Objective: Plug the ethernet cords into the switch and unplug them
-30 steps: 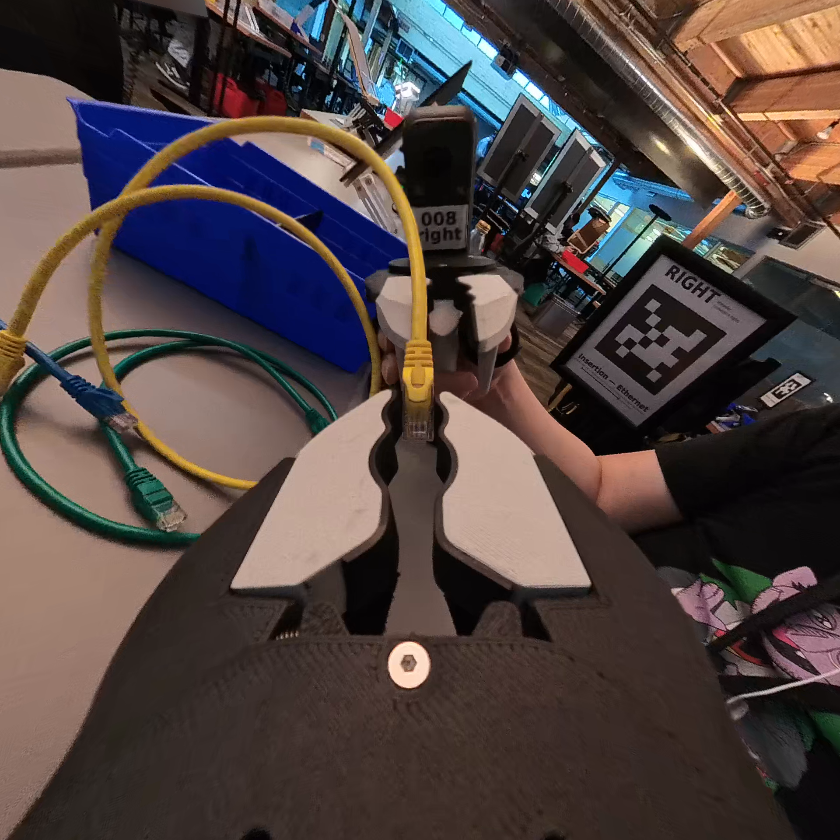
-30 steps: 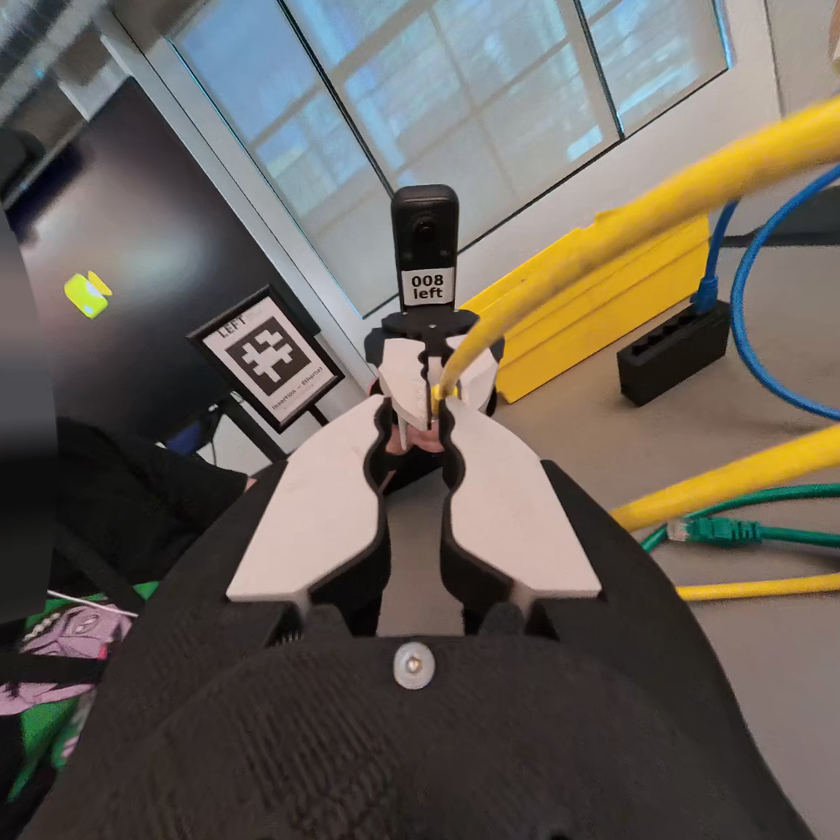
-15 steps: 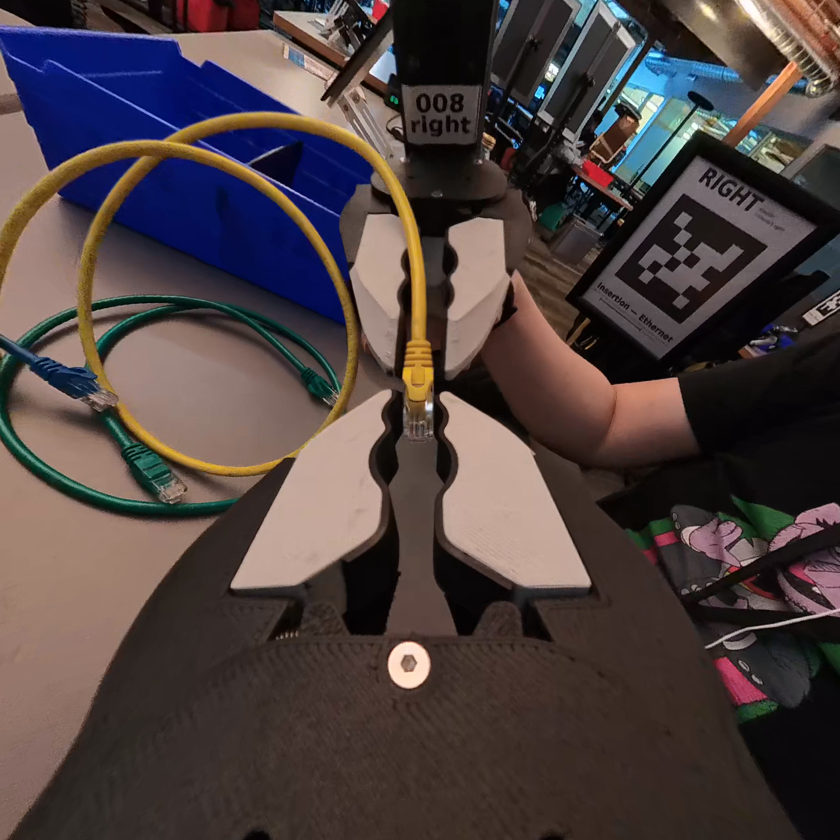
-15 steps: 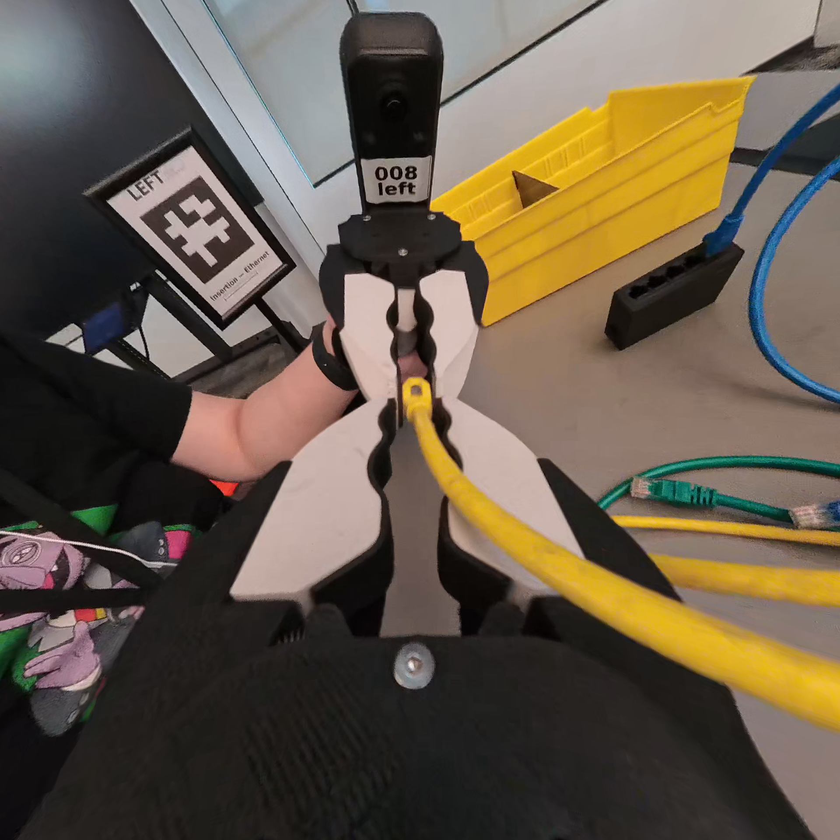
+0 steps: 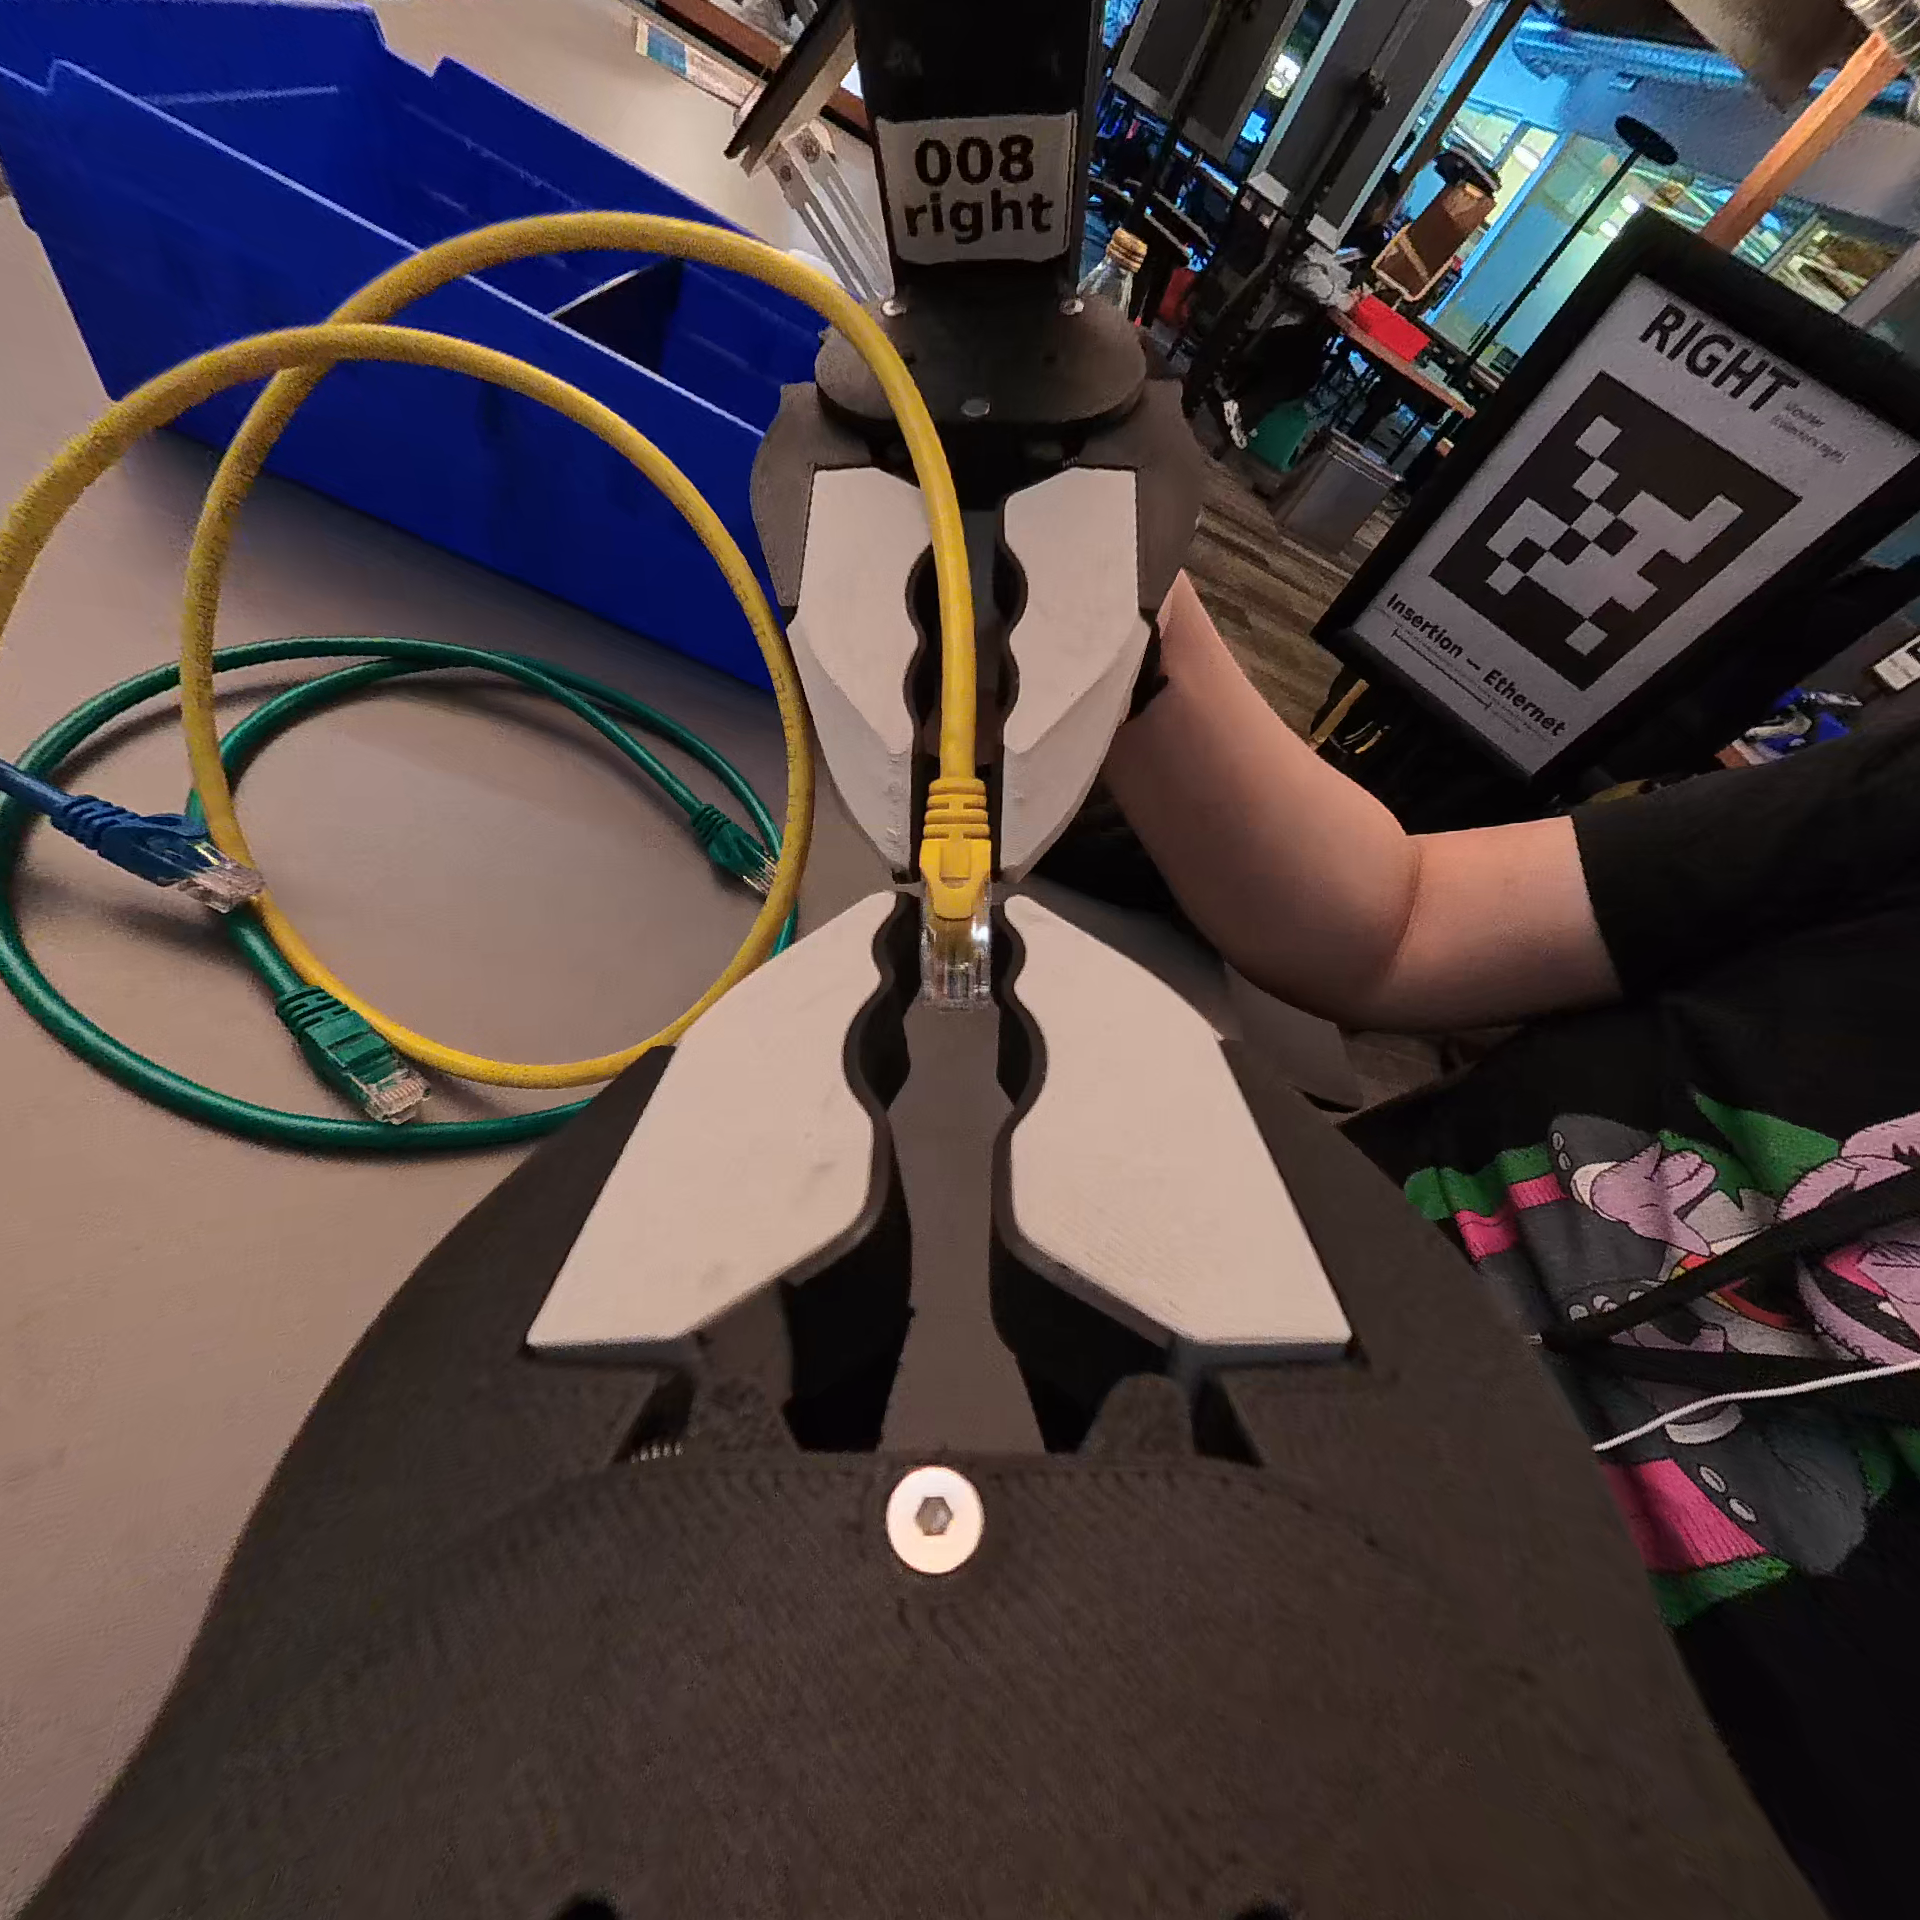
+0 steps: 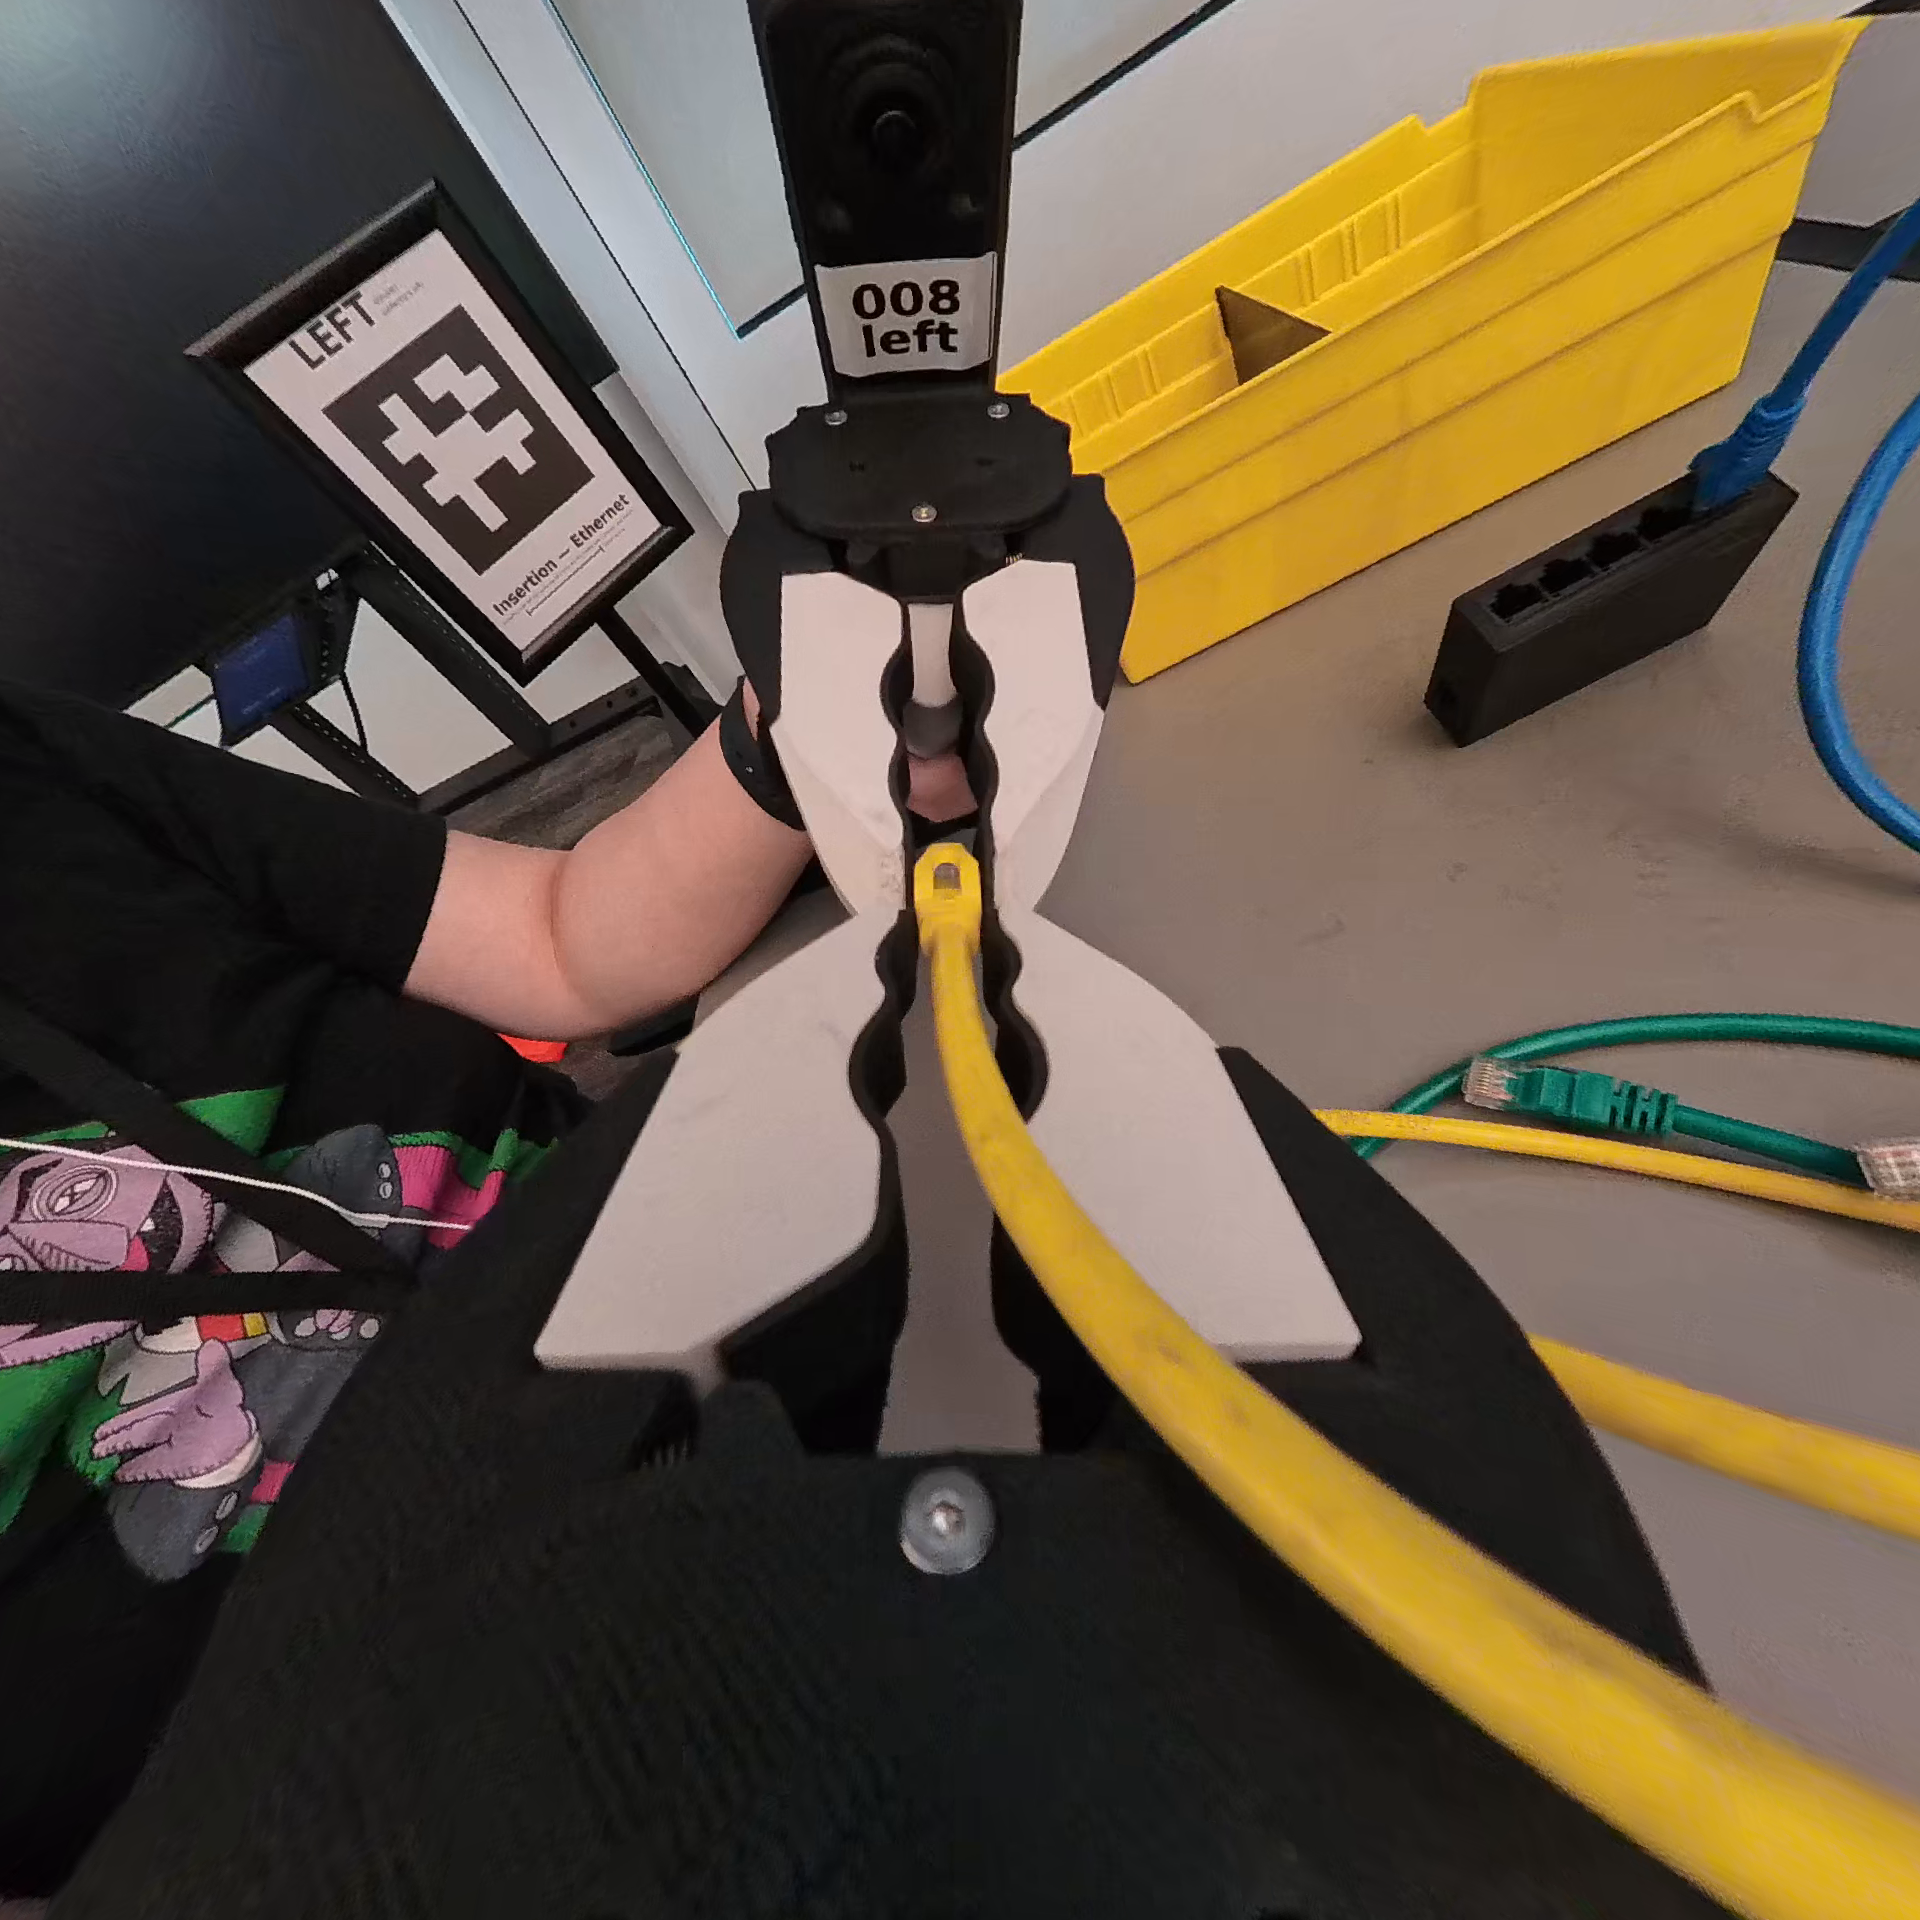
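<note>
My two grippers meet tip to tip above the table edge. My left gripper [image 5: 951, 914] is shut on the clear plug of the yellow ethernet cord [image 5: 954, 940]. My right gripper [image 6: 948, 902] is closed around the same cord's yellow boot [image 6: 945, 883], and the cord runs back between its fingers. The right gripper also shows in the left wrist view [image 5: 954, 857], as does the left gripper in the right wrist view [image 6: 945, 873]. The black switch [image 6: 1610, 608] lies on the table with a blue cord [image 6: 1756, 436] plugged into its far port.
A green cord [image 5: 343, 1049] and a loose blue plug [image 5: 156, 847] lie coiled on the grey table. A blue bin [image 5: 416, 343] stands behind them. A yellow bin [image 6: 1403, 343] stands behind the switch. Framed marker signs [image 5: 1621, 540] stand off the table, and a person's arms hold both grippers. Only a small space, under 4 cm, lies between the two pairs of fingers.
Both grippers have tilted down and drawn closer together. The right gripper has come up so the yellow cord now runs between its fingers. The left gripper has kept the plug.
</note>
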The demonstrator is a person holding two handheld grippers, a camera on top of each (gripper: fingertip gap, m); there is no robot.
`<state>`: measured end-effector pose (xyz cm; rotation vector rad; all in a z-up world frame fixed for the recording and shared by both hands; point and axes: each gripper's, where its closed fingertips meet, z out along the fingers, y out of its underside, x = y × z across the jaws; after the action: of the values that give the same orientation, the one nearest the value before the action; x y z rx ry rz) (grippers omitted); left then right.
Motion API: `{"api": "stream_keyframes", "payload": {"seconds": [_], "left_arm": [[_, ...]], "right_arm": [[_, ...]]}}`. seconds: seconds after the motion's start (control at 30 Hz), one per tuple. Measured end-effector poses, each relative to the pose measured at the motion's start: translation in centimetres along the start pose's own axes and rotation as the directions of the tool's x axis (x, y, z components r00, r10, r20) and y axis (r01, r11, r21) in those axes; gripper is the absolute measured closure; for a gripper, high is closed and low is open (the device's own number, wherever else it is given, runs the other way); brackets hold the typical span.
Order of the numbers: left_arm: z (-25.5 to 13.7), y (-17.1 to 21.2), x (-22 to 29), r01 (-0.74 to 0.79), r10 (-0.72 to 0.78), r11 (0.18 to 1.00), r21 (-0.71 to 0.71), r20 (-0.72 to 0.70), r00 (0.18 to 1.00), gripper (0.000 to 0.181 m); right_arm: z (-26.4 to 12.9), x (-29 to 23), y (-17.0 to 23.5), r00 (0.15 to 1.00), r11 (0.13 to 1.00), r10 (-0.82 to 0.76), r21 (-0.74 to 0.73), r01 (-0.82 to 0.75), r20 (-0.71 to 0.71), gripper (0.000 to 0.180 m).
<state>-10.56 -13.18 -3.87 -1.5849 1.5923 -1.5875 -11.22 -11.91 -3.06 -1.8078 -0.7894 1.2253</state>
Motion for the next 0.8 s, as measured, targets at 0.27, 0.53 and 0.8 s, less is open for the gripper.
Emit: {"api": "stream_keyframes", "payload": {"seconds": [0.27,0.53,0.8], "left_arm": [[-0.08,-0.33,-0.01,-0.002,0.002,1.000,0.020,0.003,1.000,0.169],[0.09,-0.13,0.04,-0.021,0.021,1.000,0.005,0.008,1.000,0.169],[0.03,-0.24,-0.68,-0.054,0.053,0.999,0.008,0.071,0.996,0.168]], "right_arm": [[-0.07,0.02,-0.33,0.999,0.998,-0.052,0.030,0.052,-0.017,0.167],[-0.08,-0.09,-0.08,0.997,0.996,-0.072,0.044,0.073,-0.005,0.167],[-0.15,0.38,-0.08,0.994,0.994,-0.099,0.044,0.101,-0.056,0.167]]}}
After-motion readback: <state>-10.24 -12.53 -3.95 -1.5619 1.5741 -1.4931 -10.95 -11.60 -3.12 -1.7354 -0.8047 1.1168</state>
